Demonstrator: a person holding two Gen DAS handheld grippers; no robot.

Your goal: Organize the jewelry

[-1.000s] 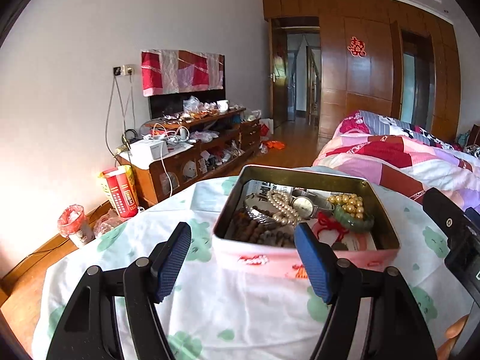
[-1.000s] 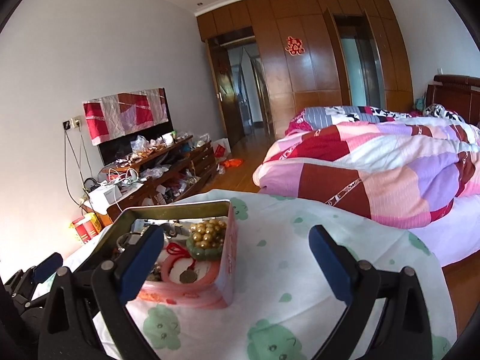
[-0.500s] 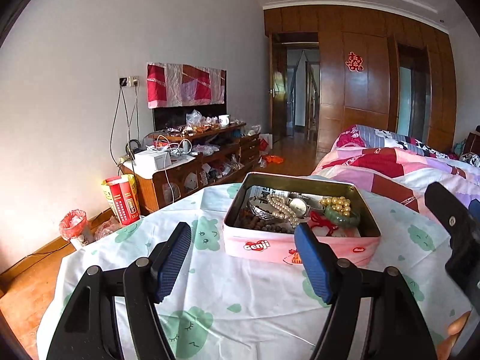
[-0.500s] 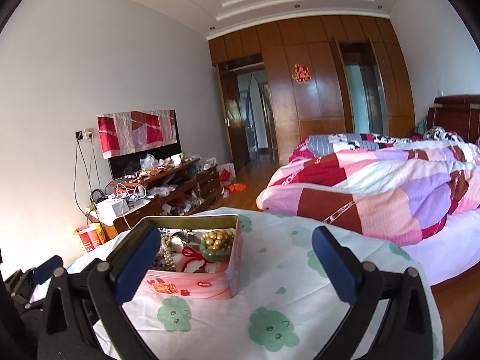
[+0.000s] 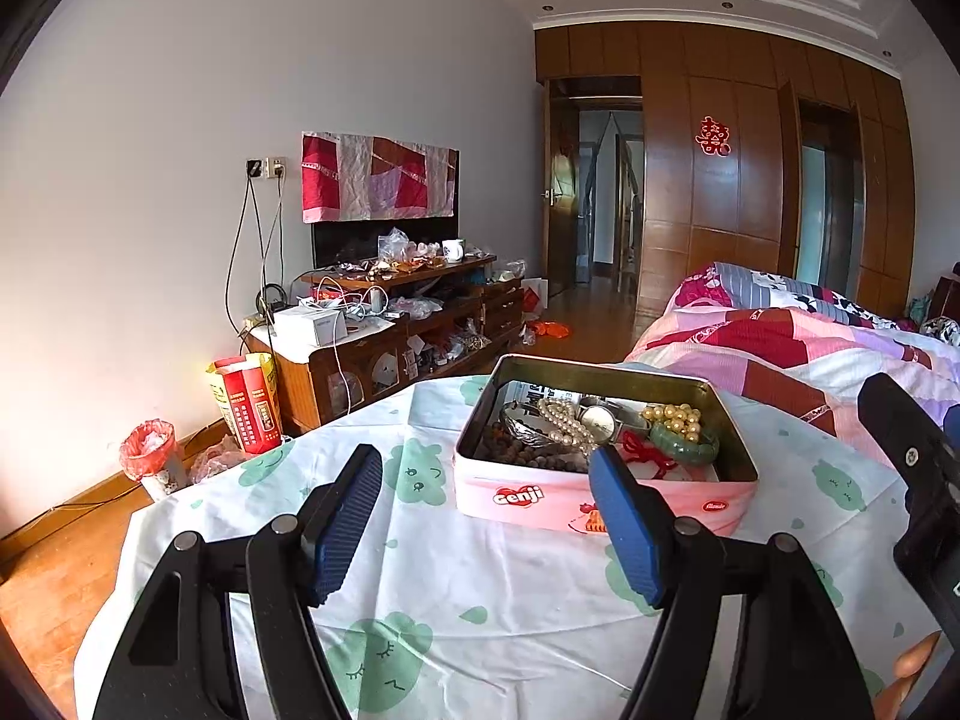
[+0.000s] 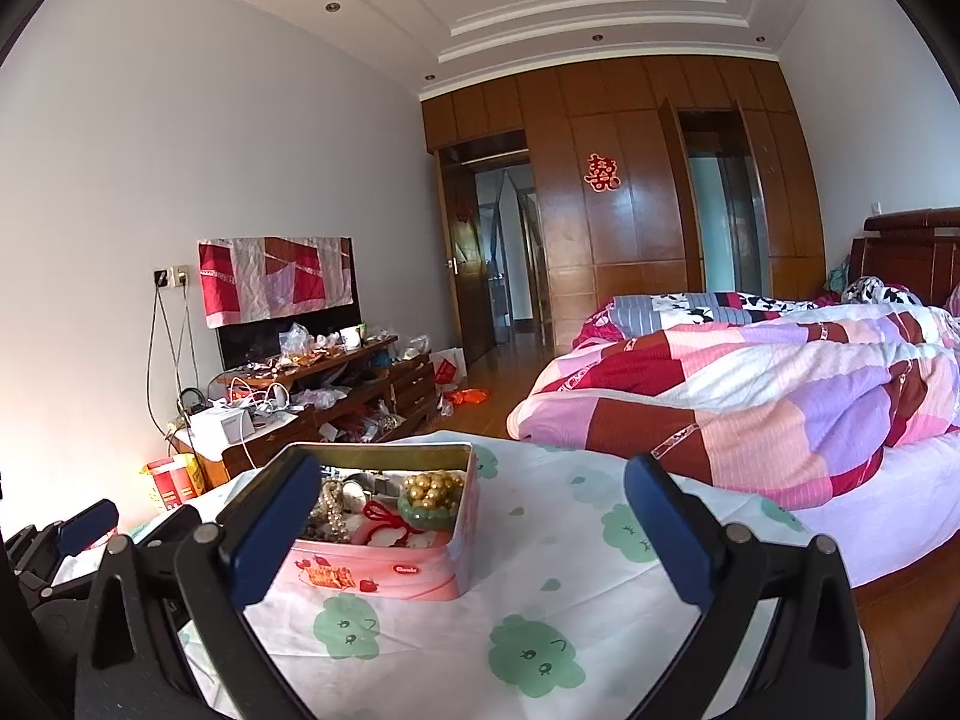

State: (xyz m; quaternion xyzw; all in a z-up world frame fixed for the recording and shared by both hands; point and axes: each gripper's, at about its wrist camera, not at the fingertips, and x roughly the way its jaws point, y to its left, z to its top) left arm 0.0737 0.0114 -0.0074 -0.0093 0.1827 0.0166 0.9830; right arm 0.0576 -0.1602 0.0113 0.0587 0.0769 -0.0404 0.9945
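An open pink tin [image 5: 528,495] stands on a table with a white cloth [image 5: 480,576]. It holds a pearl strand [image 5: 564,423], a wristwatch [image 5: 600,419], gold beads [image 5: 675,417], a green bangle [image 5: 684,447], a red cord [image 5: 648,461] and dark beads [image 5: 516,450]. My left gripper [image 5: 486,516] is open and empty, just short of the tin's near wall. My right gripper [image 6: 468,531] is open and empty; the tin [image 6: 396,564] sits by its left finger, with gold beads [image 6: 433,489] showing. The left gripper shows at the far left of the right wrist view [image 6: 84,531].
A bed with a patchwork quilt [image 6: 780,396] lies right of the table. A cluttered wooden TV stand [image 5: 396,336] runs along the left wall, with a red bin [image 5: 150,456] and a red-yellow bag [image 5: 246,408] on the floor. Wooden wardrobes and an open door [image 5: 594,180] are behind.
Both grippers have drawn back and up from the tin, which now looks smaller and farther off. Both stay open and empty. The tin has not moved.
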